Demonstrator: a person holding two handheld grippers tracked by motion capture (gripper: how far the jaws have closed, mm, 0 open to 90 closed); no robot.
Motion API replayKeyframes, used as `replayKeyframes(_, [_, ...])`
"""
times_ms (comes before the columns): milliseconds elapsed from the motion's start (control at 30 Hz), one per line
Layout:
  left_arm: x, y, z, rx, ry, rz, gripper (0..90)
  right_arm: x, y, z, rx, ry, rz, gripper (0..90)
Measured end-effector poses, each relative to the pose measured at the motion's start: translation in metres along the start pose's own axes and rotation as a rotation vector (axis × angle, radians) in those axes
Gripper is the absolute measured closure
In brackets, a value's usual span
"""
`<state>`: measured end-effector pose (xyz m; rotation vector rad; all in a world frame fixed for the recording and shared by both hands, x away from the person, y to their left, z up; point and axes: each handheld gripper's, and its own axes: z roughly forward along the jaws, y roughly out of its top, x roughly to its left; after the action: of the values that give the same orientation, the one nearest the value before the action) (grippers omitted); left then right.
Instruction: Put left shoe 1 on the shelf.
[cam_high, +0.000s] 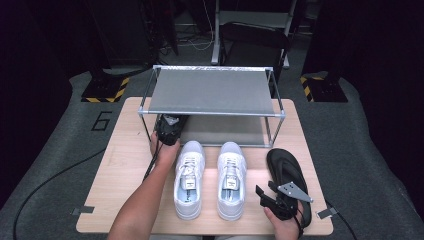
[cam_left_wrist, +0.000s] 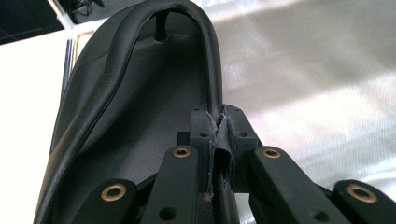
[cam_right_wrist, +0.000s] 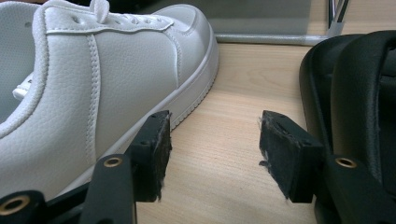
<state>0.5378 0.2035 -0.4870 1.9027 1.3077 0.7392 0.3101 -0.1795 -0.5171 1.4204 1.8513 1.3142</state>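
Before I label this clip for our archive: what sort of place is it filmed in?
Most likely a lab or recording studio set up for a shoe-tidying demo. A small wooden table stands on grey flooring marked with a number, with black-and-yellow hazard-striped stand bases behind it and a metal shoe rack on top.

My forearms are bare, no sleeves. Both my tongs are black: my left gripper (cam_left_wrist: 219, 140) has brass-ringed screw holes along its link bars and frayed grey pads; my right gripper (cam_right_wrist: 212, 154) has torn foam pads, a grey three-cornered plate on top and a trailing black cable
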Motion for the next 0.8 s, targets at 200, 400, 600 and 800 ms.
replayKeyframes(200, [-0.002,0.001,0.008,0.003,0.005,0.004,83.7,-0.001,0.000,0.000,-0.002,0.002,-0.005,43.0])
replayKeyframes(400, [-0.006,-0.001,0.012,0.002,0.013,0.015,83.6,-0.002,-0.001,0.001,0.004,0.008,-0.007,43.0])
replayKeyframes(600, [-0.005,0.003,0.014,-0.006,0.033,-0.014,83.6,0.001,-0.001,0.002,0.006,0.013,-0.013,43.0])
replayKeyframes(800, [-0.008,0.002,0.019,-0.001,0.031,0.002,80.5,0.001,-0.002,0.002,0.007,0.014,-0.016,43.0])
